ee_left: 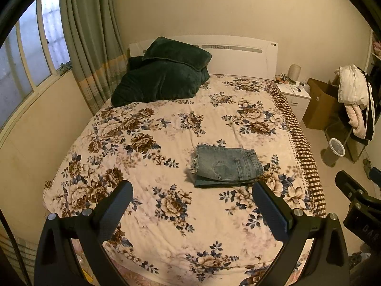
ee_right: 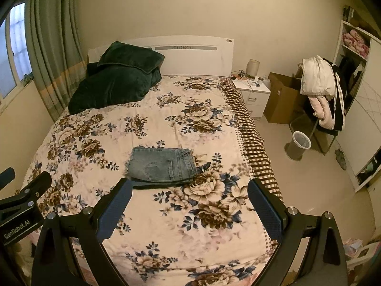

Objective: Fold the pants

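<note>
A pair of light blue jeans (ee_left: 226,165) lies folded into a compact rectangle on the floral bedspread (ee_left: 166,128), right of the bed's middle. It also shows in the right wrist view (ee_right: 162,165). My left gripper (ee_left: 191,190) is open and empty, held above the near part of the bed, short of the jeans. My right gripper (ee_right: 189,189) is open and empty, also held back above the bed, with the jeans just beyond its left finger (ee_right: 116,205). The right gripper shows at the right edge of the left wrist view (ee_left: 354,195).
A dark green blanket and pillow (ee_left: 162,78) lie at the head of the bed. A white nightstand (ee_left: 295,95), a cardboard box (ee_left: 321,102), a chair with clothes (ee_left: 354,100) and a bin (ee_left: 334,151) stand right of the bed. A curtain and window are at the left.
</note>
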Demonstrator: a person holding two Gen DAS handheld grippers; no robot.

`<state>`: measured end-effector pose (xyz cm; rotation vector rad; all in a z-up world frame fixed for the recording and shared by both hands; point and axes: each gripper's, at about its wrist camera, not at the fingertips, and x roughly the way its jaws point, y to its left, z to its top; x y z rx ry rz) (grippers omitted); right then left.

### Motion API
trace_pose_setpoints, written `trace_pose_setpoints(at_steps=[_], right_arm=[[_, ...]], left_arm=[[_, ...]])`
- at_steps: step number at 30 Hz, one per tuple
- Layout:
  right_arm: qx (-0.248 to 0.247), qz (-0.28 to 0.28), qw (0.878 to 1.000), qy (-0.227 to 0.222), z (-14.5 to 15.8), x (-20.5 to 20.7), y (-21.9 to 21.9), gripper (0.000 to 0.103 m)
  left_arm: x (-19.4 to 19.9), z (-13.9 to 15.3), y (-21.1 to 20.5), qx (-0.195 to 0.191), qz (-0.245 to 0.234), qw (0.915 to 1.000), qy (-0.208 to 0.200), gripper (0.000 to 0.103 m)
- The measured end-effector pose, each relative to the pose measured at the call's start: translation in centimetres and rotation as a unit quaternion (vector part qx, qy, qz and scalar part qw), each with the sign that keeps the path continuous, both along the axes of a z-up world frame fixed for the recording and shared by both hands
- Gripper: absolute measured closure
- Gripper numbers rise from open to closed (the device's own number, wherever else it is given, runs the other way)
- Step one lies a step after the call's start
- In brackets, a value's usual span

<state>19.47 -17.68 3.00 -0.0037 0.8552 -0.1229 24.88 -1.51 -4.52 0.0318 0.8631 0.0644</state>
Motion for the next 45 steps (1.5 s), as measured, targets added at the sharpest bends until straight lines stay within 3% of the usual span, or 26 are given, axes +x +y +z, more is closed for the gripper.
trace_pose_setpoints(at_steps=[45], right_arm=[[0.026,0.003,1.000,0.004,0.8,-2.2,0.7,0.003]], left_arm=[[-1.2,1.4,-0.3,0.006,-0.014,0.9997,-0.018,0.000]])
